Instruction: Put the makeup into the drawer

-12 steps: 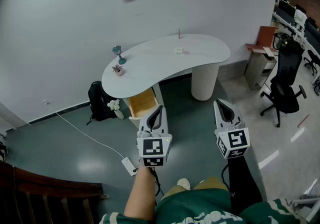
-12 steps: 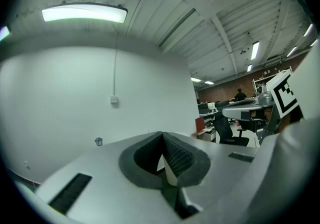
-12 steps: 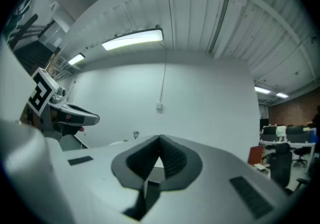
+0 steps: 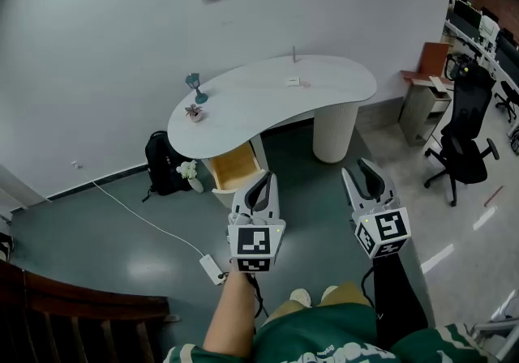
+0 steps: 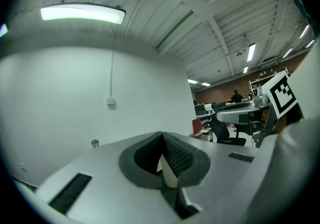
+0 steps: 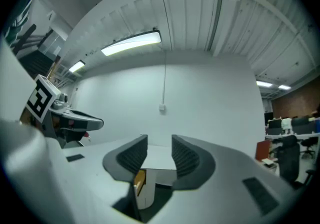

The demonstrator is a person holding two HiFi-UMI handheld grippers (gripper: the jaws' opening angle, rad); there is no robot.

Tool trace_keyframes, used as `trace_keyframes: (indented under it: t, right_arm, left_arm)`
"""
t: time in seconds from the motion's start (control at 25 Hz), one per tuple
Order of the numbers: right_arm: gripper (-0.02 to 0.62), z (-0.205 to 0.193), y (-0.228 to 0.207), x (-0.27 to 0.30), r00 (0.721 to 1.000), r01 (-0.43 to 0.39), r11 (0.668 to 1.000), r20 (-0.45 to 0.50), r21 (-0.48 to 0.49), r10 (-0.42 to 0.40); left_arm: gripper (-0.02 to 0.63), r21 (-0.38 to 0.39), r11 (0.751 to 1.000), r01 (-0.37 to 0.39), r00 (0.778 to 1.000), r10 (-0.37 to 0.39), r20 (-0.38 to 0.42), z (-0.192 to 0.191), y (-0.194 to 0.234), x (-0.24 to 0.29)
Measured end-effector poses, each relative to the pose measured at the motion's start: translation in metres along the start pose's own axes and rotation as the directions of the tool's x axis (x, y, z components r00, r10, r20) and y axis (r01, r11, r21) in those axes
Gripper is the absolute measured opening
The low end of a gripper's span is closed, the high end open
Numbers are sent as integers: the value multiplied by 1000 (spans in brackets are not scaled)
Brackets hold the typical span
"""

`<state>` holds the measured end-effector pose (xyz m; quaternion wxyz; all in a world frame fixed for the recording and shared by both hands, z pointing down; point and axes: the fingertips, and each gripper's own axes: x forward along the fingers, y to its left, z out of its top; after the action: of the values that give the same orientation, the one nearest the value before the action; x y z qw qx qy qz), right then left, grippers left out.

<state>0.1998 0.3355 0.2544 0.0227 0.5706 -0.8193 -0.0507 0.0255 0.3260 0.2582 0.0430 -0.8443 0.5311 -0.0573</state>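
Table: ahead of me, its back against the wall.
Drawer: under the table's left end, pulled out toward me.
Makeup: on the tabletop, right of the drawer and farther back.
Bag: on the floor, left of the drawer.
Chair: well right of the table.
My left gripper: just before the drawer.
My right gripper: beside it, to its right.

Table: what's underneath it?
An open wood-lined drawer, a ribbed white pedestal; at the left end, a black backpack and white flowers. The tabletop covers the drawer's rear.

Smooth matt table — wooden-looking drawer
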Motion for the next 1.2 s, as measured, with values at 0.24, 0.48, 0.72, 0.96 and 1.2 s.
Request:
trace_keyframes:
  t: [0.24, 0.48, 0.72, 0.96, 1.2]
  right_arm:
    - [226, -8, -5, 8, 1000, -12, 1000, -7, -8, 12]
    - [242, -17, -26, 26, 1000, -5, 1000, -2, 25, 5]
    - [261, -24, -58, 67, 1000, -16, 999, 16, 38, 16]
    - [267, -34, -117, 122, 999, -33, 998, 23, 58, 31]
    - [275, -31, -174, 183, 996, -75, 995, 51, 59, 72]
  left_arm:
    - [0, -18, 1000, 15, 1000, -15, 3, -2, 2, 13]
    - [0, -22, 1000, 1, 1000, -1, -8, -7, 5, 38]
    - [0, -39, 999, -8, 1000, 7, -15, -7, 14, 89]
    - [0, -47, 999, -23, 999, 22, -25, -5, 13, 166]
    - [0, -46, 998, -51, 999, 50, -20, 5, 14, 247]
